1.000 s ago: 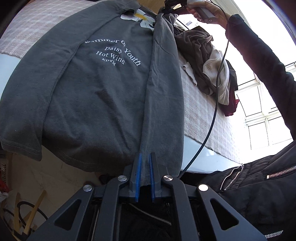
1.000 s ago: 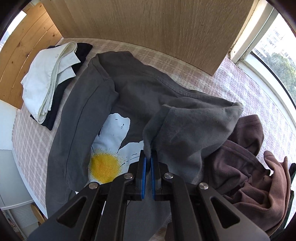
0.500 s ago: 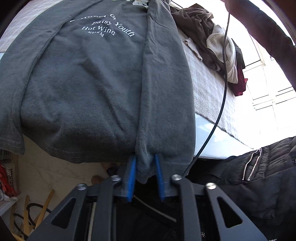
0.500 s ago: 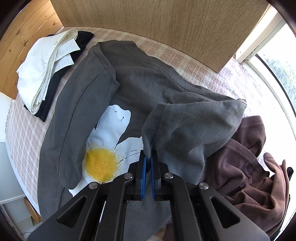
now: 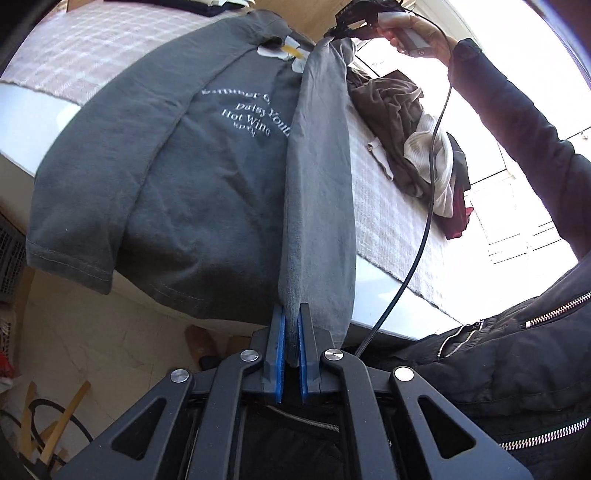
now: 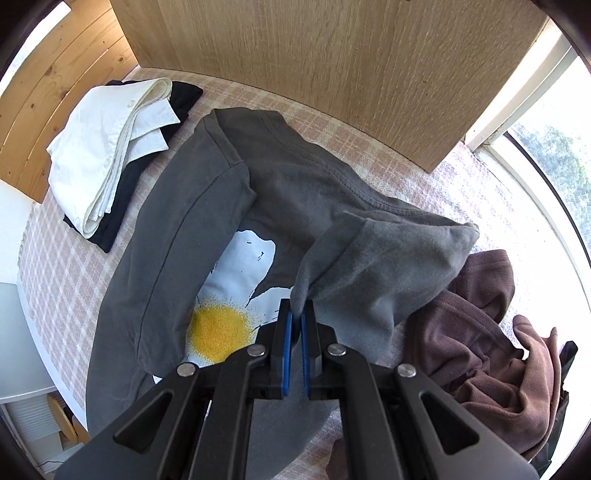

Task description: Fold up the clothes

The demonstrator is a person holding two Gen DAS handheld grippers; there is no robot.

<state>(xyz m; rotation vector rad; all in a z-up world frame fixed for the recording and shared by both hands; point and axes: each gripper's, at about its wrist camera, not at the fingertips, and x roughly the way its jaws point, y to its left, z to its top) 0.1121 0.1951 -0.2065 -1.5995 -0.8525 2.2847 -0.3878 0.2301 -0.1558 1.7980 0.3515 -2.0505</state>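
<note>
Dark grey cotton everywhere: the grey t-shirt is spread print-up over the table, which has a checked pinkish cover on it, and the shirt's hem end droops off the table edge right in front of the left jaws. The left gripper has its blue-lined jaws pinched nearly closed on a folded edge of the shirt at the hem, so a long narrow flap of fabric runs straight away from those jaws up toward the far end. At that far end the right gripper shows in the left wrist view, held in the person's hand with a black cable hanging from it.

From the right wrist view, the right gripper is also clamped down tight, jaws almost together, on a bunched bit of the shirt's shoulder or sleeve area, lifted a little off the rest. Just left of and below those jaws is the big daisy print with its yellow middle. Off to the right of the jaws sits a rumpled brown garment, touching the grey fabric. Far ahead and left of the jaws is a folded white shirt stacked on something black, near the wooden panel.
</note>
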